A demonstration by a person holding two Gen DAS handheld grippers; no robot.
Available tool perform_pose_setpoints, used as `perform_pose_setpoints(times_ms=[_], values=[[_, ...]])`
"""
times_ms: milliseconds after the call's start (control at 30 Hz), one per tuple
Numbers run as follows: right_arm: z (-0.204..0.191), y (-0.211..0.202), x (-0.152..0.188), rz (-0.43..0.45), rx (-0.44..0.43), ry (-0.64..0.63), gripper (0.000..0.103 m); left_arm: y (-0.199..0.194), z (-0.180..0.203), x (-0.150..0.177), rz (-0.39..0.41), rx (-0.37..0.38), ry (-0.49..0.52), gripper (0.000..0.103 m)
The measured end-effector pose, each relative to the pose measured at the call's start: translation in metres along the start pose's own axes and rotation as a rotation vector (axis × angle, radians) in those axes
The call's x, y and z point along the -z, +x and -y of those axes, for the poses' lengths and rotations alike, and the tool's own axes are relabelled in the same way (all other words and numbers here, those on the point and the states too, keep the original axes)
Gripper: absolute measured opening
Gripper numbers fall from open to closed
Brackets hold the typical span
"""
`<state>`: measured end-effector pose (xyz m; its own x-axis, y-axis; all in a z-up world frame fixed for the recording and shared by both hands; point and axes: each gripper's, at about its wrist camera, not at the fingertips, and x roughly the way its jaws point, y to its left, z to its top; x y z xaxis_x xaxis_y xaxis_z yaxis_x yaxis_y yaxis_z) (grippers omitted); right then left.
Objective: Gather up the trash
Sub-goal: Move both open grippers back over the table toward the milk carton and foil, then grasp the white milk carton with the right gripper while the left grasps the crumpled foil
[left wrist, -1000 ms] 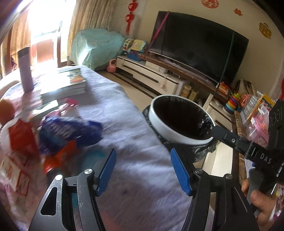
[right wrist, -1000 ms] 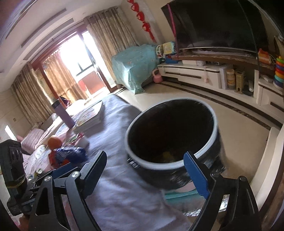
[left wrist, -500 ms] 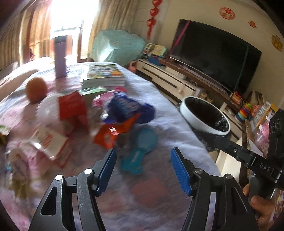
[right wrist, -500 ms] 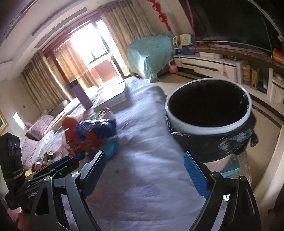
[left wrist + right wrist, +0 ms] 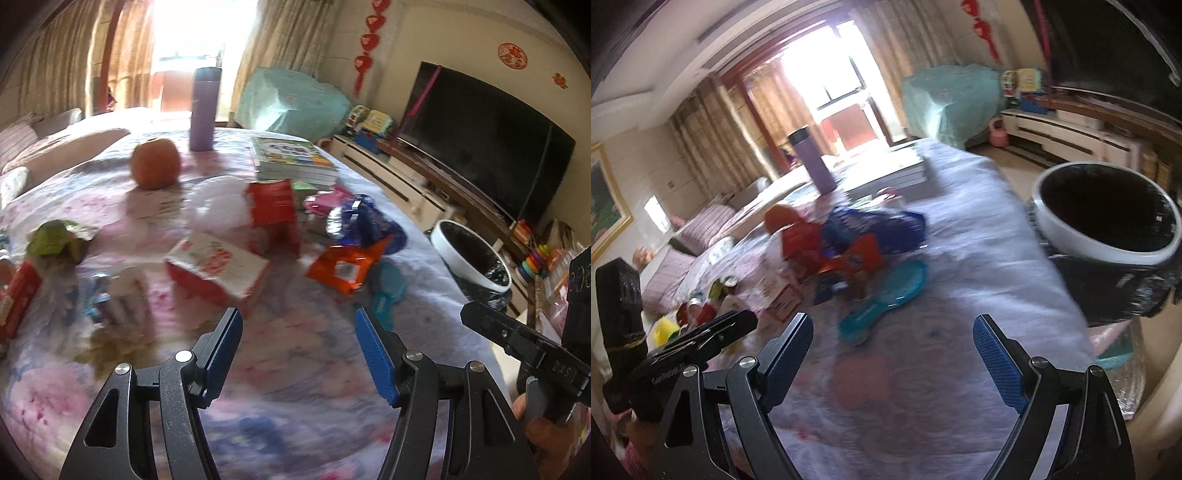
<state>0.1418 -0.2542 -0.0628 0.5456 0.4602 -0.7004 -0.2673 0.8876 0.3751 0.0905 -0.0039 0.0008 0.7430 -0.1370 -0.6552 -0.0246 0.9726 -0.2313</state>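
Trash lies scattered on the cloth-covered table point(image 5: 295, 406): a red-and-white carton point(image 5: 218, 264), a red packet point(image 5: 273, 210), an orange wrapper point(image 5: 345, 267), a blue wrapper point(image 5: 364, 221) and a green crumpled wrapper point(image 5: 55, 240). The white-rimmed bin with a black liner point(image 5: 474, 254) stands off the table's right edge; it also shows in the right wrist view point(image 5: 1108, 225). My left gripper point(image 5: 297, 332) is open and empty, just short of the carton. My right gripper point(image 5: 892, 339) is open and empty above the cloth, near a teal flat object point(image 5: 886, 295).
An orange point(image 5: 156, 162), a purple flask point(image 5: 204, 109) and a stack of books point(image 5: 291, 158) stand at the table's far side. More small wrappers lie at the left edge point(image 5: 18, 295). A TV point(image 5: 487, 136) and its low cabinet are beyond the bin.
Both grippers have swung left, away from the bin and toward the pile of trash on the table. Both stayed open and empty.
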Motion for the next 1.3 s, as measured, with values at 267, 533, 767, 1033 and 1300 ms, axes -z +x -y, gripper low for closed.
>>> perform_pose_setpoints(times_ms=[267,533,767,1033,1300], values=[[-0.035,0.023,0.006,-0.037,-0.079,-0.055,0.09,-0.019,-0.025,0.002,0.008,-0.063,-0.049,0.063],[-0.065,0.043,0.006,-0.082,-0.15,-0.134,0.09,-0.024,-0.056,0.002,0.02,-0.119,-0.093,0.063],[-0.083,0.066,0.008,-0.146,-0.206,-0.194,0.09,-0.014,-0.083,-0.002,-0.006,-0.159,-0.131,0.063],[-0.107,0.093,0.0,-0.2,-0.225,-0.302,0.09,0.01,-0.107,-0.014,-0.058,-0.189,-0.168,0.063],[-0.125,0.126,-0.009,-0.229,-0.213,-0.376,0.089,0.033,-0.125,-0.021,-0.071,-0.189,-0.184,0.063]])
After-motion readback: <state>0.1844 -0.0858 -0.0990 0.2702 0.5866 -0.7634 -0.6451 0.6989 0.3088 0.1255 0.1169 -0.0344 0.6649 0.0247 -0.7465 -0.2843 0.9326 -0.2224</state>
